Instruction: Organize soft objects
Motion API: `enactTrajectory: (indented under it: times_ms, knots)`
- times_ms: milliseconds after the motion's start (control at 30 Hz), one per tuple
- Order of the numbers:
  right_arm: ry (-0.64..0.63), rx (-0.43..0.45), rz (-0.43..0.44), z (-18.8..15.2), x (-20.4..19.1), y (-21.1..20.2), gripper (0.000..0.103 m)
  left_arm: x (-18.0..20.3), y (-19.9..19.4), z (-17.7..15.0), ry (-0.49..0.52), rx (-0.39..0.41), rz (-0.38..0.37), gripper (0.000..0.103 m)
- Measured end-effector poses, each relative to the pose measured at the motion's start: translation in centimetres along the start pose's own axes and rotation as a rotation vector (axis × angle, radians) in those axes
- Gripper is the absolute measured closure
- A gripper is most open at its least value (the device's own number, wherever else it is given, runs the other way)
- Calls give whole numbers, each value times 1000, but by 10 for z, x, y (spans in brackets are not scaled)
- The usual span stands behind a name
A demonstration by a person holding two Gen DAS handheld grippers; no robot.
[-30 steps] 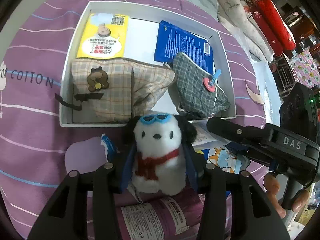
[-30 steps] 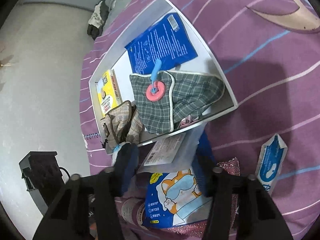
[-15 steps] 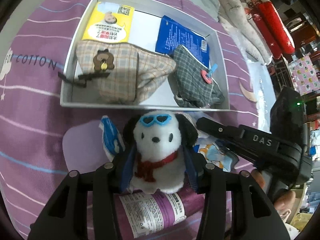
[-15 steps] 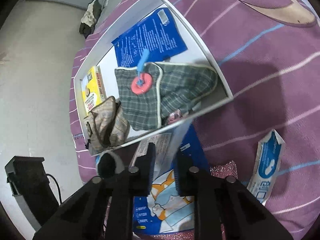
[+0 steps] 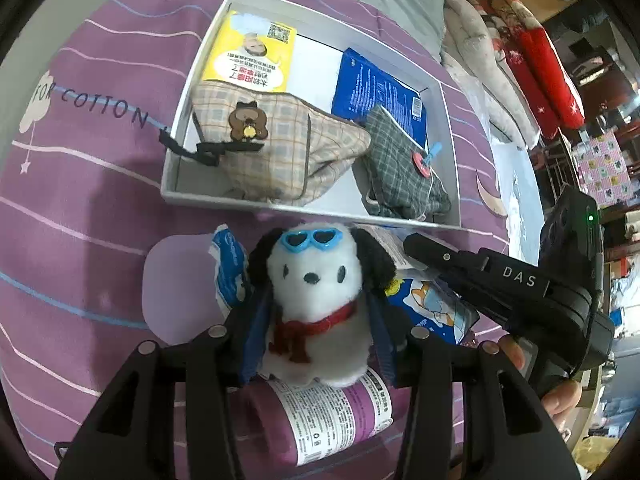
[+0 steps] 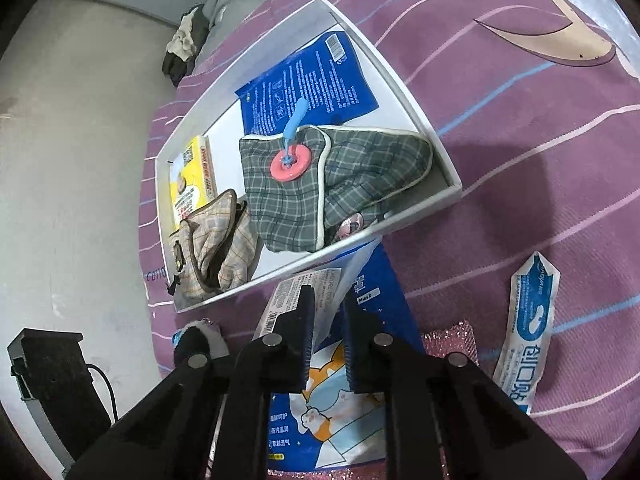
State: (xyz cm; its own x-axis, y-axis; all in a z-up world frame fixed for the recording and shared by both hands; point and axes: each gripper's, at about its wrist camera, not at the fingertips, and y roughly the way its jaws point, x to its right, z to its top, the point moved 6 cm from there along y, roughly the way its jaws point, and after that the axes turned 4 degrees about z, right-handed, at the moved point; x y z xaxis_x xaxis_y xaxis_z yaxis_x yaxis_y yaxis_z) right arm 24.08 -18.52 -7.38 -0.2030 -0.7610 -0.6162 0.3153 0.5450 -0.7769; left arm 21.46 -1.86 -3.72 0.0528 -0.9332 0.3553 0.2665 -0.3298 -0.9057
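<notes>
My left gripper is shut on a white plush dog with blue heart sunglasses and a red scarf, held just in front of the white tray. My right gripper is shut on a blue cat-print mask packet lying on the purple bedspread by the tray's near edge; that gripper also shows in the left wrist view. The tray holds a beige plaid pouch, a green plaid pouch, a blue packet and a yellow packet.
A purple labelled roll lies under the plush dog. A white-and-blue sachet lies on the bedspread right of the right gripper, another left of the dog. Folded blankets lie beyond the tray. A pink glitter item sits under the mask packet.
My right gripper has shut from wide open onto the mask packet. My left gripper, holding the plush dog, has drawn back slightly from the tray.
</notes>
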Motion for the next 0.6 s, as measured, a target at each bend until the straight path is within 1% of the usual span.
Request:
enactTrajectory:
  times_ms: [133,267,333,467,533,567,600]
  knots:
    - [-5,-11,25,5,0,3,94,3,0,2,4,28,27,55]
    - [-20,-10,65,5,-9,1,95,10,5,1,20,27,62,55]
    - [-28,-1,71,9,-12,0,95,11,5,1,21,28,68,55]
    - [-36,18,116,12,-22,-5,95,10,3,3,16,40,72,55]
    - [-40,40,145,14,-26,-12,98,10,0,4,16,52,74,55]
    - [-46,54,155,14,-27,-16,101,10,-1,5,16,58,71,55]
    - [-51,67,169,15,-30,-20,101,9,-2,5,16,63,66,55]
